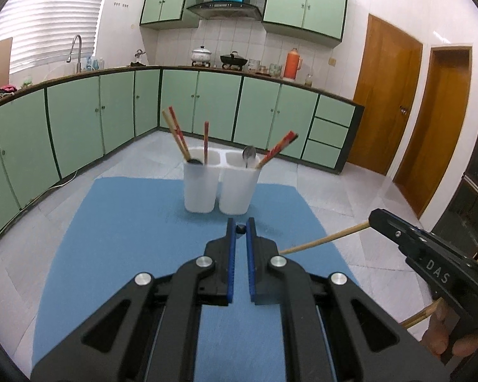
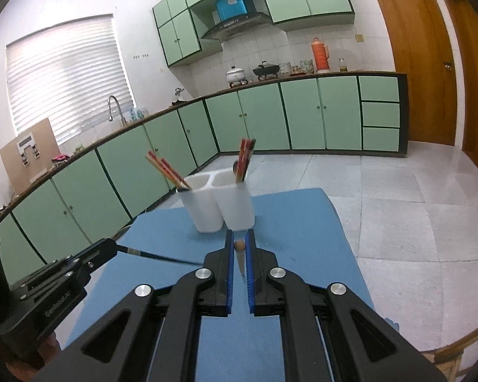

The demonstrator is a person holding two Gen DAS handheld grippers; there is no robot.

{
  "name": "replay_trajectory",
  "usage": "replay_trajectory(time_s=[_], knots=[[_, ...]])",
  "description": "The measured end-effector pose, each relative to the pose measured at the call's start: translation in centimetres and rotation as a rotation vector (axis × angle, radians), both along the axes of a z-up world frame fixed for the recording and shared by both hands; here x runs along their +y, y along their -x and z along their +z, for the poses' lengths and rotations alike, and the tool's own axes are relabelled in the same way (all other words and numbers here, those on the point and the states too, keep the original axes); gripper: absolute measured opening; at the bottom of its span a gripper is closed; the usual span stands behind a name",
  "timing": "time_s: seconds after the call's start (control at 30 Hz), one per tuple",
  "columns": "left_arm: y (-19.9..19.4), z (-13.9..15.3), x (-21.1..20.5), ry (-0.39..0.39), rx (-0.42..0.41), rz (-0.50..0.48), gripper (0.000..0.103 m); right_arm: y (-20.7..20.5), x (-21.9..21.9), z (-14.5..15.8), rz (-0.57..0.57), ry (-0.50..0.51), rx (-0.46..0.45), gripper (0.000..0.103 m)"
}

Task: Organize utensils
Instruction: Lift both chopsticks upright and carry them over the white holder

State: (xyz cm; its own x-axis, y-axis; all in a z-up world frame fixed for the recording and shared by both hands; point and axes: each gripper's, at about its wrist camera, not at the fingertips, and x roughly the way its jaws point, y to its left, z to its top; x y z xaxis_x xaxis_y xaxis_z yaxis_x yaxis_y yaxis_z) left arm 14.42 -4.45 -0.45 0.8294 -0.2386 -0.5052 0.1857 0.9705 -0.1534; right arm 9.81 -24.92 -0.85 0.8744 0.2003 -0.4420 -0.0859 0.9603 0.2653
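Observation:
A white two-cup utensil holder (image 1: 204, 191) stands at the far end of the blue mat (image 1: 127, 238). Its left cup holds red-printed chopsticks (image 1: 175, 130) and a dark spoon; its right cup holds a metal spoon (image 1: 249, 154) and more red chopsticks. My left gripper (image 1: 240, 227) is shut on a dark chopstick (image 2: 156, 255), raised above the mat short of the holder. My right gripper (image 2: 239, 243) is shut on a light wooden chopstick (image 1: 322, 242), which pokes sideways toward the left gripper. Both grippers hover side by side in front of the holder (image 2: 235, 210).
Green kitchen cabinets (image 1: 79, 121) run along the far wall under a counter with pots and a sink. Wooden doors (image 1: 385, 95) stand at the right. The mat lies on a table whose wooden edge (image 2: 455, 350) shows at lower right. A hand (image 1: 443, 334) grips the right tool.

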Motion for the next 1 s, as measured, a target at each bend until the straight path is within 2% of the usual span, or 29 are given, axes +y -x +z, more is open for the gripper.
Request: replay_trajectory(time_s=[0.33, 0.57, 1.0], knots=[[-1.3, 2.9, 1.1, 0.06, -0.049, -0.014, 0.005, -1.5, 1.6, 3.6, 0.047, 0.065, -0.062, 0.007], [-2.5, 5.2, 1.7, 0.072, -0.1, -0.012, 0.005, -3.1, 2.3, 6.1, 0.077, 0.093, -0.103, 0.007], [-5.4, 8.2, 2.7, 0.093, -0.177, 0.016, 0.005, -6.1, 4.0, 9.4, 0.119, 0.096, -0.167, 0.007]])
